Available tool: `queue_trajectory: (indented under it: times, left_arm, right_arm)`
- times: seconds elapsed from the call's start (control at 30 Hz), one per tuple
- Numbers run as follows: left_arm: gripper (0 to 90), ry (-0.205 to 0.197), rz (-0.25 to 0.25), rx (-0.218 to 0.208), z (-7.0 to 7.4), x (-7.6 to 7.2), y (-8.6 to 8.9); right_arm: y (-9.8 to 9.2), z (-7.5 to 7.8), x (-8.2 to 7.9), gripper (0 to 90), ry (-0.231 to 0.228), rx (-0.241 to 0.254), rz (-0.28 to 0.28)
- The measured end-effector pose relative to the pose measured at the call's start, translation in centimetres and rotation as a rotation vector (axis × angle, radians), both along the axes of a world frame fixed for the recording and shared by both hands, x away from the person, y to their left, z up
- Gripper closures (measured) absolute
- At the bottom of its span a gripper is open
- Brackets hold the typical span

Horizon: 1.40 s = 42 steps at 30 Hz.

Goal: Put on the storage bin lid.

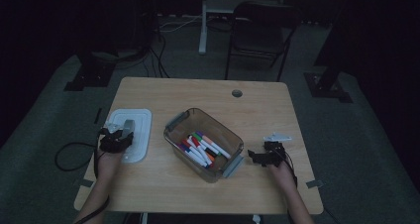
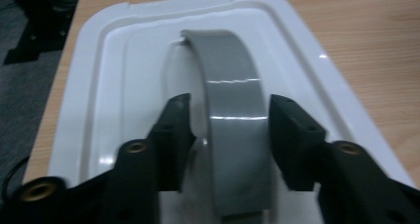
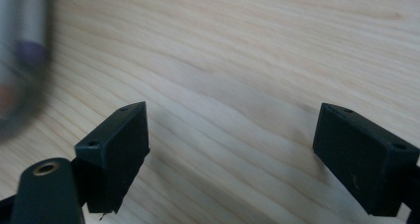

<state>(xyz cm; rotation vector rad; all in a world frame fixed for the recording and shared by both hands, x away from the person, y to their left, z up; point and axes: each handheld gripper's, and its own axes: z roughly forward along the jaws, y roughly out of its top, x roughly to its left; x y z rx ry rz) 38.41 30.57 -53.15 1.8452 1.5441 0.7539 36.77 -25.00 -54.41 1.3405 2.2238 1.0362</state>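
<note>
A white plastic lid lies flat on the table's left side, with a grey arched handle on top. My left gripper reaches over its near end. In the left gripper view the jaws of this gripper straddle the grey handle on the lid. The right pad sits at the handle's edge and a thin gap shows at the left pad. My right gripper rests by the bin's near right corner. Its jaws stand wide open over bare wood.
A clear plastic bin holding several coloured markers stands at the table's centre, and its blurred edge shows in the right gripper view. Farther back are a round cable hole and a dark chair. Cables trail from both grippers.
</note>
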Motion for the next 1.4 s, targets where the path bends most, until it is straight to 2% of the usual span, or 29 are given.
queue_trajectory:
  times: [0.03, 0.23, 0.33, 0.43, 0.5, 0.53, 0.6, 0.67, 0.83, 0.97, 1.07, 1.17, 1.27, 1.3, 1.4]
  left_arm:
    - [66.8, -0.006, 0.024, 0.017, 0.1, -0.1, -0.1]
    - [67.8, -0.021, 0.042, 0.012, 0.2, -0.6, 0.1]
    - [68.0, -0.021, 0.026, -0.011, 0.6, -1.3, 0.3]
    - [68.0, -0.026, 0.015, -0.006, 0.9, -1.8, 0.3]
    - [68.0, -0.026, 0.015, -0.016, 1.2, -2.2, 0.3]
    - [68.0, -0.026, 0.013, -0.025, 1.3, -2.4, 0.4]
    - [68.0, -0.03, 0.0, -0.041, 1.7, -3.0, 0.4]
    - [68.0, -0.027, -0.015, -0.039, 2.0, -3.5, 0.2]
    - [68.0, -0.019, -0.04, -0.034, 2.7, -4.6, -0.2]
    - [68.0, -0.032, -0.048, -0.042, 3.6, -5.5, -0.3]
    - [68.0, -0.035, -0.06, -0.032, 4.5, -6.1, -0.4]
    - [68.0, -0.043, -0.067, -0.04, 5.3, -6.6, -0.3]
    - [68.0, -0.054, -0.077, -0.057, 6.3, -7.1, 0.0]
    - [68.0, -0.057, -0.081, -0.063, 6.6, -7.2, 0.1]
    - [68.0, -0.065, -0.094, -0.08, 7.6, -7.6, 0.3]
  right_arm:
    - [0.5, 0.3, 0.1, 13.9, -0.009, 0.019, 0.013]
    - [1.7, 0.6, 0.0, 13.9, -0.017, 0.03, 0.055]
    - [2.7, 0.5, 0.0, 13.9, -0.012, 0.029, 0.109]
    - [3.1, 0.4, 0.1, 13.9, -0.004, 0.036, 0.13]
    - [3.4, 0.3, 0.1, 13.9, 0.003, 0.04, 0.145]
    - [3.8, 0.4, 0.1, 14.3, 0.001, 0.05, 0.17]
    - [4.1, 0.4, -0.1, 15.6, -0.012, 0.033, 0.173]
    - [4.1, 0.4, -0.2, 15.6, -0.016, 0.031, 0.172]
    - [4.0, 0.1, -0.5, 15.7, -0.008, 0.053, 0.175]
    - [4.3, -0.1, -1.2, 15.6, -0.005, 0.063, 0.205]
    - [4.8, -0.2, -1.8, 15.6, -0.003, 0.053, 0.245]
    - [5.4, -0.1, -2.5, 15.6, -0.032, 0.029, 0.293]
    - [6.1, 0.0, -3.3, 15.6, -0.035, 0.039, 0.355]
    - [6.1, 0.0, -3.3, 15.6, -0.035, 0.039, 0.355]
    - [7.1, 0.0, -3.6, 13.7, -0.032, 0.04, 0.408]
